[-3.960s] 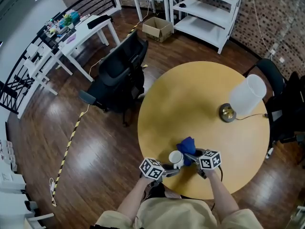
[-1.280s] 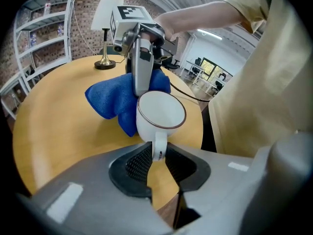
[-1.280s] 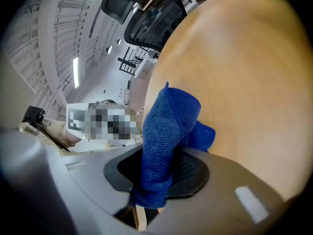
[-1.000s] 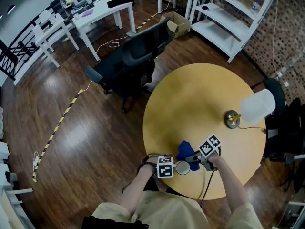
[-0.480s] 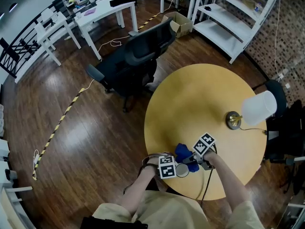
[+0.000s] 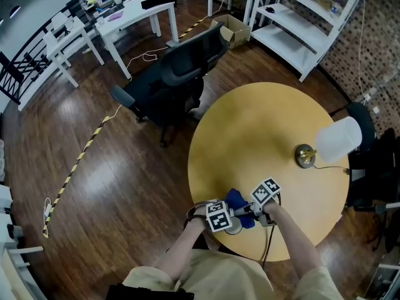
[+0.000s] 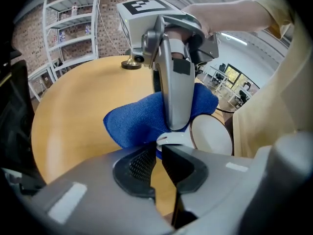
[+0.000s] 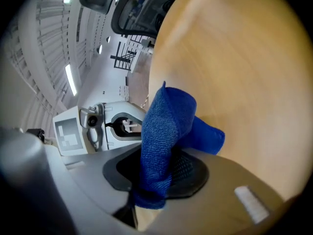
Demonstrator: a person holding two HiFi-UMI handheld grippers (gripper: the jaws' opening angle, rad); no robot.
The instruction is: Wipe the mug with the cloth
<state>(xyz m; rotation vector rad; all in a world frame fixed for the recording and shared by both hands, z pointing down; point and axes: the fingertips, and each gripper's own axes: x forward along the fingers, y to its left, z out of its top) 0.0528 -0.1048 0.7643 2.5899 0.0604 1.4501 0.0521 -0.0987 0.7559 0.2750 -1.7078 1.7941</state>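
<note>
Wiping step: left gripper (image 7: 159,153) fingers just closed on mug (image 7: 210,136) handle, right gripper (image 8: 161,173) fingers pinching cloth (image 8: 166,126); next probably rubbing mug.

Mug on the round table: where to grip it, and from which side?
The handle: a thin loop sticking out of the mug on the side away from the cloth, narrow enough for the jaws. Come from that free side, as the left gripper does; its jaws have just closed on it.

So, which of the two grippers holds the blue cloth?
The right gripper: its jaws pinch the blue cloth; the left gripper holds the mug.
</note>
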